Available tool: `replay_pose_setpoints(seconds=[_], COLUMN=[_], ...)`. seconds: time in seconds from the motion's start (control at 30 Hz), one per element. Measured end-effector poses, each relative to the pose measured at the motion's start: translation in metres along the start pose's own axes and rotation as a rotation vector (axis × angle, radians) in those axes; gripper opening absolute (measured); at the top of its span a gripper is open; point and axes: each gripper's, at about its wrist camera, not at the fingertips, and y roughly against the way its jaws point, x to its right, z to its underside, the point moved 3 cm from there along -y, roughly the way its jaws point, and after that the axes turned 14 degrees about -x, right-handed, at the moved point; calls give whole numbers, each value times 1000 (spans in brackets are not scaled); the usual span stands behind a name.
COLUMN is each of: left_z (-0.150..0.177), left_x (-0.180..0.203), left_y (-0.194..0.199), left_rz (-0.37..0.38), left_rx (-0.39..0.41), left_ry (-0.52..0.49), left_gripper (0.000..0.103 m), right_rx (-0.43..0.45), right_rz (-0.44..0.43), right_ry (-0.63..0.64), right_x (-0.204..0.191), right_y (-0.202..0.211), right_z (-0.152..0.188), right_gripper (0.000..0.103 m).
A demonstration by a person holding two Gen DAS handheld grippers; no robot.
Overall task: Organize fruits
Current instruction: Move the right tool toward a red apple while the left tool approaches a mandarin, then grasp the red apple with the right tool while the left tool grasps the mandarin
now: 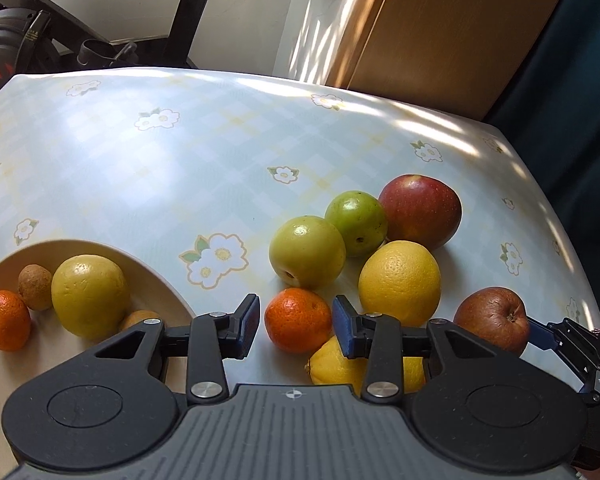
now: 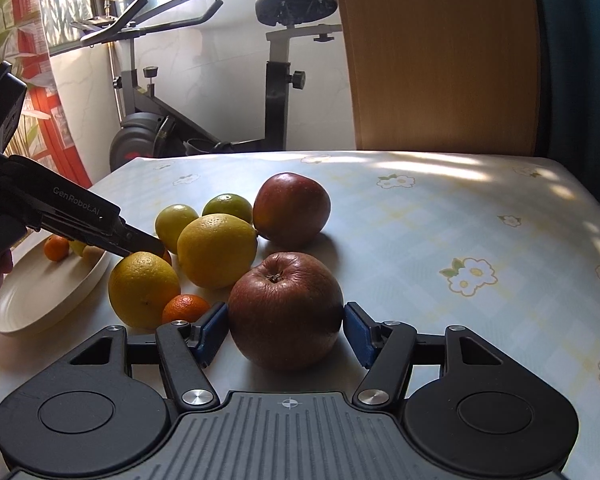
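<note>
Progress, judged from how things lie: partial. The cream plate (image 1: 168,280) at the table's left holds a small tangerine (image 1: 6,320), a brownish small fruit (image 1: 35,287), a large yellow-green citrus (image 1: 90,296) and a fourth fruit mostly hidden behind the gripper (kind not readable). Left on the flowered tablecloth (image 1: 140,168), in a touching cluster to the right of the plate: two green fruits (image 1: 307,252) (image 1: 356,222), a red apple (image 1: 420,210), a yellow orange (image 1: 399,280), a lemon (image 1: 332,366), a loose tangerine (image 1: 298,320) and a wrinkled dark apple (image 2: 286,312); the right wrist view also shows one more small tangerine (image 2: 186,307) beside a large yellow fruit. So roughly a third is plated, and the bulk remains. Left gripper (image 1: 296,320): unclenched, the loose tangerine sits between its pads with a gap visible on both sides. Right gripper (image 2: 286,326): pads against both flanks of the wrinkled apple, which rests on the cloth near the table's front, so I read it as grasped but not lifted. Orientation: that apple stands roughly upright, stem hollow facing up and slightly away from the camera; it is near-round, no marked long axis. The lemon's long axis lies flat, one tip pointing toward the plate.
</note>
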Motion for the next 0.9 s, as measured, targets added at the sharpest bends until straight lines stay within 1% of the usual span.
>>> replay_pose_setpoints(seconds=[0.17,0.27,0.43,0.63,0.8,0.9], left_z=[-2,-2,1,5,6,9], left_x=[-5,-8,-4,2,6,10], left_y=[-8,-14,-12,-4,9,13], left_rz=[42,54,35,4,10,-1], left_rx=[-33,-45,-16,34,61,75], left_ry=[27,39,7,-21,-37,-59], left_gripper=[42,42,40,39,39,39], right_rx=[4,3,6,-6,-12,-24], right_rz=[-6,-6,-12,-30,-31,-27], right_ry=[-8,-6,-12,-22,-22,-21], right_x=[2,1,3,6,6,6], right_y=[-1,-2,-2,-2,-3,-6], right_z=[0,0,1,-1,-2,-2], right_gripper=[59,59,59,59,60,60])
